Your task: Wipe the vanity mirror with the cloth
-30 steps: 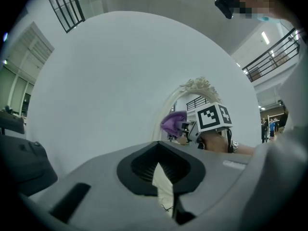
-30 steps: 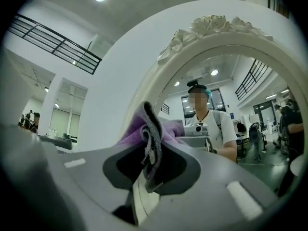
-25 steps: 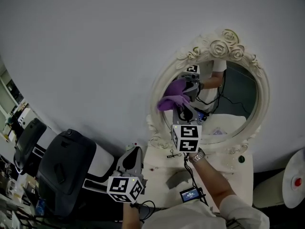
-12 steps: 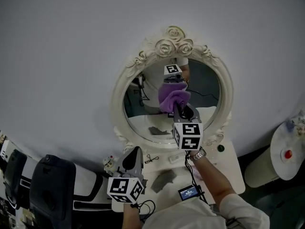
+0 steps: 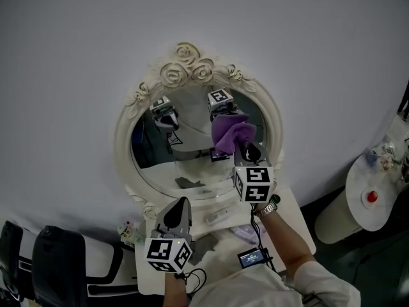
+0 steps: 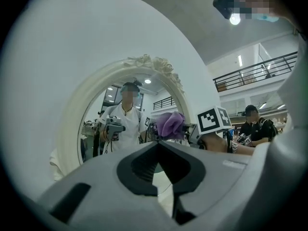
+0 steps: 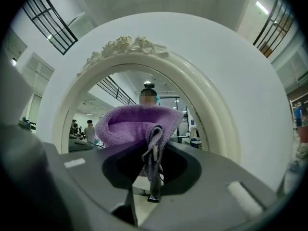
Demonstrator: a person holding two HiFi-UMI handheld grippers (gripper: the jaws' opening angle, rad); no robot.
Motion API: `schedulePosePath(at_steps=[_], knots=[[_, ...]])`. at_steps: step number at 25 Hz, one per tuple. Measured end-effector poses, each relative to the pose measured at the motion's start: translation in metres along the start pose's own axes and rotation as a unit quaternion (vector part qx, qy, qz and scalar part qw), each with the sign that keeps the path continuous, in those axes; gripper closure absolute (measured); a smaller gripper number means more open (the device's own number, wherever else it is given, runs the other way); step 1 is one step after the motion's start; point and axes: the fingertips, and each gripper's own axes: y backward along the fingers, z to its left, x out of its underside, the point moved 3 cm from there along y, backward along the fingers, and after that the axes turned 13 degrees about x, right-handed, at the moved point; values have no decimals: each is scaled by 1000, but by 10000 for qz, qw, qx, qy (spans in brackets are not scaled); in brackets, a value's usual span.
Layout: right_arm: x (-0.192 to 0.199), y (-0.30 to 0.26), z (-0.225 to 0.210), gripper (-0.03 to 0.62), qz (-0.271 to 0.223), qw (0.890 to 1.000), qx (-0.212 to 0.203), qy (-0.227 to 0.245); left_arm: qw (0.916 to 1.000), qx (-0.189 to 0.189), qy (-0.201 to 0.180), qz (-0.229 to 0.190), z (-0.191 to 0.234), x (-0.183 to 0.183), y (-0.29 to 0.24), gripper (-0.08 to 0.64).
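Vanity mirror [image 5: 160, 165], fragile glass, fills the frame centre. Below it, the left gripper [image 5: 180, 202] hangs with jaws together, empty. Right of centre, the soft, light cloth [image 5: 231, 133] seems to meet the glass, pinched at a fold by the right gripper [image 5: 246, 151]; gentle pressure probably suffices.

We have swept our right tool [image 5: 243, 147] and its purple cloth [image 5: 230, 132] across the vanity mirror [image 5: 160, 165], from its 9 o'clock edge to its 3 o'clock side. A second tool's reflection [image 5: 165, 111] now shows at 10 o'clock.
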Motion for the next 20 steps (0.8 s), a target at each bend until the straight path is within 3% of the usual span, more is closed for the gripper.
schedulePosePath(at_steps=[12,16,20], knots=[[8,-5,-57,506,-42,9982,594,-39,9999,-14,53,105,-8,11,-8,560],[7,4,-46,517,-227,9965,810,19,9997,-182,106,117,5,13,11,560],[8,18,-4,518,-235,9983,508,-184,9993,-353,111,91,24,11,37,560]])
